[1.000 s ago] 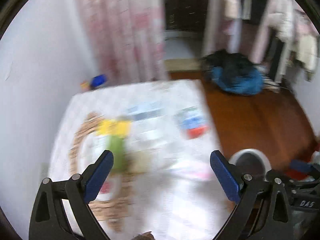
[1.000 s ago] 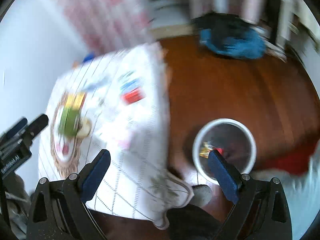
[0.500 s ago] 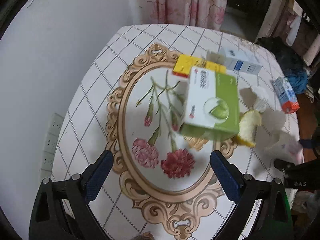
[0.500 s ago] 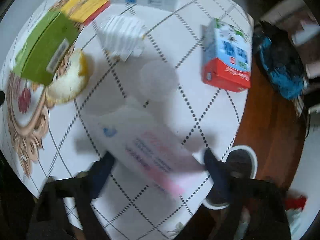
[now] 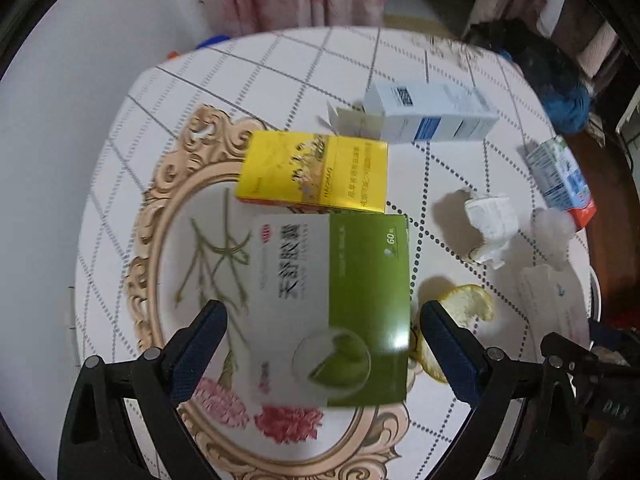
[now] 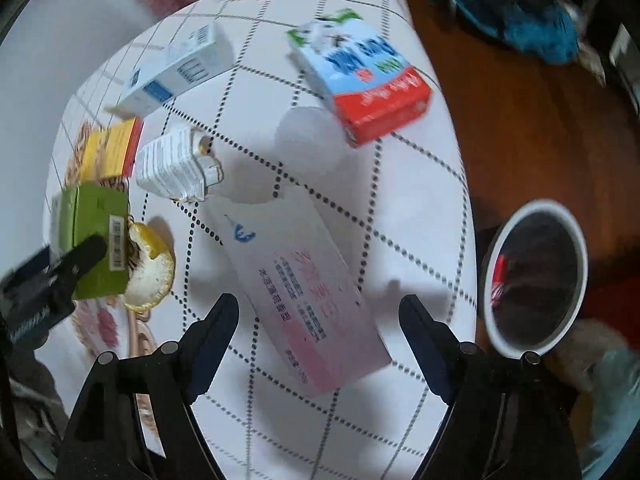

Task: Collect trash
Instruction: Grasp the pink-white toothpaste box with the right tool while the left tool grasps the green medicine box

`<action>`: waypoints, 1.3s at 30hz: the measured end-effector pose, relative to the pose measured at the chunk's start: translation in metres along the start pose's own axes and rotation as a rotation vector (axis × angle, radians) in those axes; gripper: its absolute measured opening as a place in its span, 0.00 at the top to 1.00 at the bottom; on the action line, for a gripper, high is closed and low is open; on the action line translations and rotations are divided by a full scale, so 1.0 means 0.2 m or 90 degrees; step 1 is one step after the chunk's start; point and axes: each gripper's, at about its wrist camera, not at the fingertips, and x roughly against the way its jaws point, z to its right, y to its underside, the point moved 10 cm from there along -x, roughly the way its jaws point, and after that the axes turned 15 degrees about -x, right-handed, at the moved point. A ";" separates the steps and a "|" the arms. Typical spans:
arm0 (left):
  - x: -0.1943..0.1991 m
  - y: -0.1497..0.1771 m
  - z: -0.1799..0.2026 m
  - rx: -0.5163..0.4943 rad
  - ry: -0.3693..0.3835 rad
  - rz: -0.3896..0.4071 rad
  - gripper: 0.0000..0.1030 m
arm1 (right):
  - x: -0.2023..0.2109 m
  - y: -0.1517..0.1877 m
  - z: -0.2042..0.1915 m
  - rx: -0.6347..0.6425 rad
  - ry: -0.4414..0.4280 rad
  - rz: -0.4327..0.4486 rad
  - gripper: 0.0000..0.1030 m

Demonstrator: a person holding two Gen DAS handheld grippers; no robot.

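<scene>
Between the wide-spread jaws of the left gripper (image 5: 323,330) lies the green and white box (image 5: 330,312), flat on the counter (image 5: 280,64) and not yet pinched on either side. The right gripper (image 6: 319,326) is just as wide, its jaws straddling the near end of the long white and pink box (image 6: 308,292), with no contact visible. Just beside the green box sits a piece of orange peel (image 5: 460,320), touching the box's edge in the right wrist view. Past it lies the yellow box (image 5: 316,172), then the white and blue box (image 5: 432,114) with an open flap. A crumpled white carton (image 5: 490,226) and a red and blue milk carton (image 6: 360,80) lie toward the counter's edge. On the wooden floor beside the counter stands a white-rimmed bin (image 6: 536,280), with something red already inside. Judged from this, collection has barely started: at least 7 pieces are left on the counter, and 2 are lined up for a grasp.
</scene>
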 end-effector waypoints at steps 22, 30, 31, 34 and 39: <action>0.12 0.61 0.12 0.046 0.016 -0.003 0.30 | 0.01 0.61 -0.02 0.007 -0.031 -0.031 0.35; 0.12 0.58 0.12 0.041 -0.009 0.022 0.32 | 0.01 0.60 -0.02 0.037 0.002 0.021 0.35; 0.12 0.58 0.12 0.040 -0.011 0.025 0.32 | 0.01 0.59 -0.01 0.038 0.007 0.028 0.39; 0.14 0.58 0.12 0.039 -0.018 0.029 0.33 | 0.04 0.61 0.03 0.041 0.023 0.054 0.46; 0.21 0.60 0.11 0.039 -0.038 0.046 0.33 | 0.07 0.65 0.08 0.041 0.015 0.076 0.48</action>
